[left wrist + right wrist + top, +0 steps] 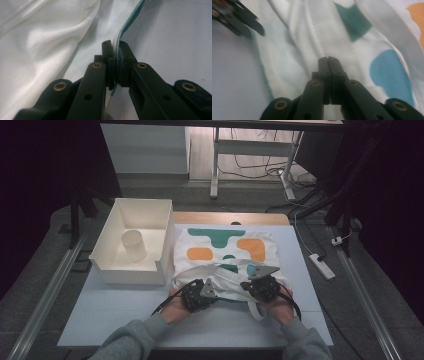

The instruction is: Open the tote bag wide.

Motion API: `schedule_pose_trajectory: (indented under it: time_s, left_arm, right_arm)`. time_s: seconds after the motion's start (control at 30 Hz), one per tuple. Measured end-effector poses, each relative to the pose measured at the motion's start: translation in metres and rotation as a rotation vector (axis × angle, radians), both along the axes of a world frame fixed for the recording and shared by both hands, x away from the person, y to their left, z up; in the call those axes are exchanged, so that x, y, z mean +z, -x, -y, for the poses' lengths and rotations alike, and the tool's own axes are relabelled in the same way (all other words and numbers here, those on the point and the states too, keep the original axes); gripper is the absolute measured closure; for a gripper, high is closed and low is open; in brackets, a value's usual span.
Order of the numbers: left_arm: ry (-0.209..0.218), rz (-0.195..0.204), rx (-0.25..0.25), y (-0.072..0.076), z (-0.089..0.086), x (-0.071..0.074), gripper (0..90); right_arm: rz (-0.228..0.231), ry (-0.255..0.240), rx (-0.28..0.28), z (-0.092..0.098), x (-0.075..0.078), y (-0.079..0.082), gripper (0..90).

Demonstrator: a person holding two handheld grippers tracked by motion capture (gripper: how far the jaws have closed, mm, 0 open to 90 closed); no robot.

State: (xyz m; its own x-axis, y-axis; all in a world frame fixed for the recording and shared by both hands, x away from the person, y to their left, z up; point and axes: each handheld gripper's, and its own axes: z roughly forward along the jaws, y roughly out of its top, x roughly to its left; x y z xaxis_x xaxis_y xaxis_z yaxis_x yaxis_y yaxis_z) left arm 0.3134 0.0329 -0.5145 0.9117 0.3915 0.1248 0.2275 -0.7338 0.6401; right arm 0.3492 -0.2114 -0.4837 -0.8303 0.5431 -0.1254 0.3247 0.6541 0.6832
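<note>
While clamped, cloth between hand-held gripper

Nothing here can be read: the white cloth carries only plain green, orange and blue patches, with no letters, numbers or brand marks.

White garment, printed with teal, orange and blue patches, was laid flat on the counter, just right of a white bin. Near portion was rumpled into folds. A teal-trimmed edge was seen at the near side, pinched upright between black pads. A loose white strip was trailed toward the counter's front edge.
</note>
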Motion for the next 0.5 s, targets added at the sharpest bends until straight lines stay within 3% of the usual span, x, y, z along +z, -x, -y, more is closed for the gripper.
schedule_pose_trajectory:
  time_s: [0.1, 0.33, 0.43, 0.5]
  left_arm:
    - [0.004, 0.003, -0.017, 0.004, -0.001, 0.003, 86.5]
    - [0.029, 0.009, -0.049, 0.018, -0.009, 0.011, 86.8]
    - [0.039, 0.003, -0.054, 0.019, -0.013, 0.013, 86.9]
    - [0.045, 0.000, -0.054, 0.019, -0.014, 0.013, 86.9]
  right_arm:
    - [0.030, -0.008, 0.010, 0.000, 0.008, 0.004, 89.7]
    - [0.104, -0.120, 0.010, 0.008, 0.041, 0.015, 89.8]
    - [0.097, -0.135, 0.010, 0.012, 0.047, 0.015, 89.7]
    - [0.066, -0.133, 0.018, 0.013, 0.044, 0.013, 86.7]
